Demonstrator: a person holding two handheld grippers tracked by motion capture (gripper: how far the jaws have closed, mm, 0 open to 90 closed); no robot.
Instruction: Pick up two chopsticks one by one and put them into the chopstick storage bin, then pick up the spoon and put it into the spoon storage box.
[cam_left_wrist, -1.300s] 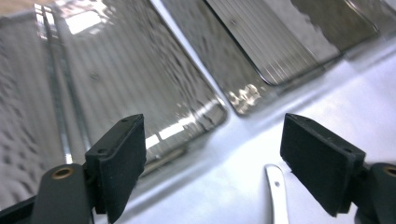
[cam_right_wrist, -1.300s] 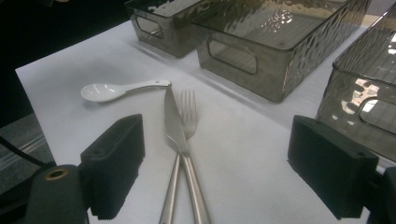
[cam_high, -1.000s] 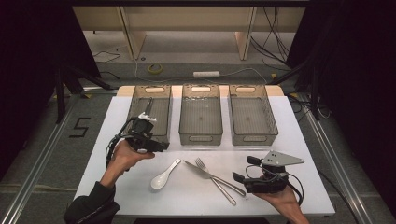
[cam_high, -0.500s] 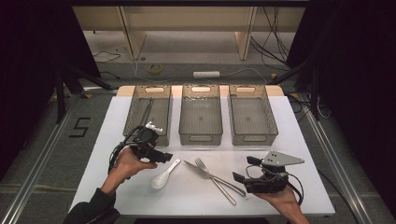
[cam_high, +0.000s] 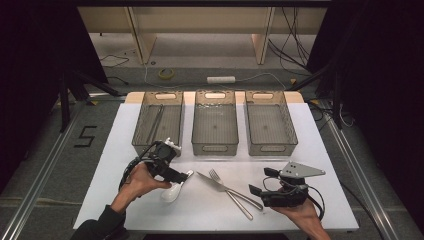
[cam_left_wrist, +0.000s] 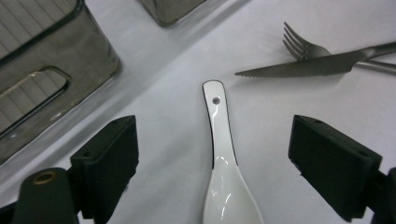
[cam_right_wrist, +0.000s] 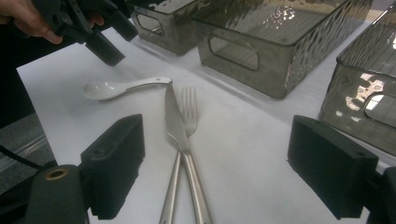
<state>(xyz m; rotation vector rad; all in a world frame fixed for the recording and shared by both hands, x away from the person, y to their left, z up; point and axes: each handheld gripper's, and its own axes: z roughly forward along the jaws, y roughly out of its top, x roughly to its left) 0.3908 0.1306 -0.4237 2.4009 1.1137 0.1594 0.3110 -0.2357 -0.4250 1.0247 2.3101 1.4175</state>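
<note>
Left gripper (cam_high: 181, 177) low over white spoon (cam_high: 172, 190), jaws wide apart either side of handle, gripping nothing; spoon flat on white table (cam_high: 320, 150) just in front of left bin (cam_high: 158, 122); knife (cam_high: 215, 183) and fork (cam_high: 227, 190) crossed near spoon, mid-table; right gripper (cam_high: 260, 182) near their handles, jaws wide open, empty.

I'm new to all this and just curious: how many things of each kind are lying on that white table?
Clear plastic bins: 3
White ceramic spoon: 1
Knife: 1
Fork: 1
Thin metal piece in the left bin, too small to identify: 1
Total: 7
</note>
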